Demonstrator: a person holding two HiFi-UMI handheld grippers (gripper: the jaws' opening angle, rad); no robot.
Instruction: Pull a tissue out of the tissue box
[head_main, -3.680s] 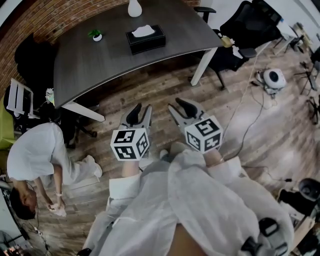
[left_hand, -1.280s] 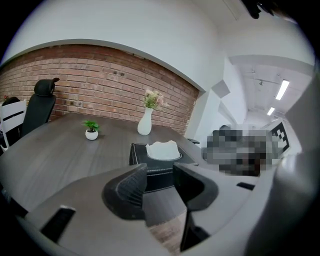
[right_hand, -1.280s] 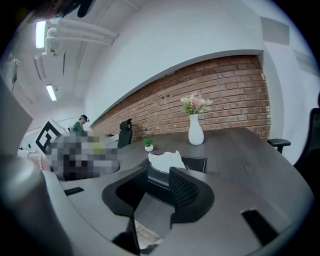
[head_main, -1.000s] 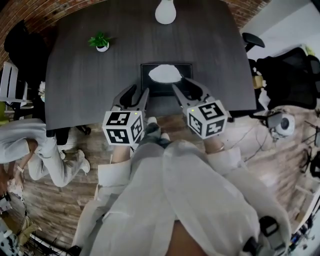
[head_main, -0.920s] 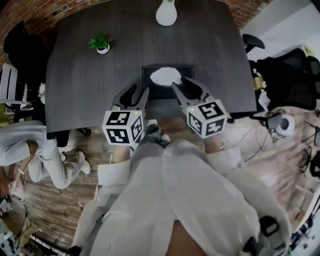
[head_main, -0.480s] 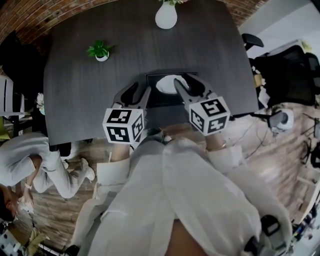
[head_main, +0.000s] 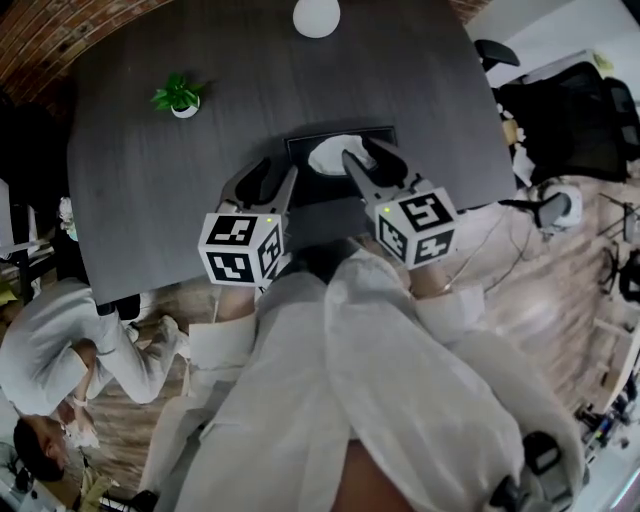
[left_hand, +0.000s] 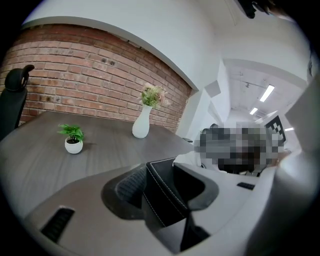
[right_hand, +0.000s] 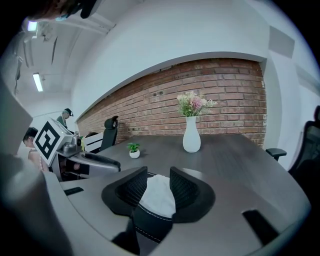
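A black tissue box stands on the dark grey table, and a white tissue sticks up from its top. My right gripper hangs over the box, open. In the right gripper view the tissue shows between the two pads, and I see neither pad pressing on it. My left gripper is at the box's near left, open with nothing held, and its jaws have just been opening a little. A corner of the box lies between those jaws.
A small potted plant sits at the table's far left and a white vase at its far edge. Black office chairs stand at the right. A person in white crouches on the wooden floor at the lower left.
Both grippers have moved forward over the table. The right one now reaches over the tissue and the left one reaches the box's left corner.
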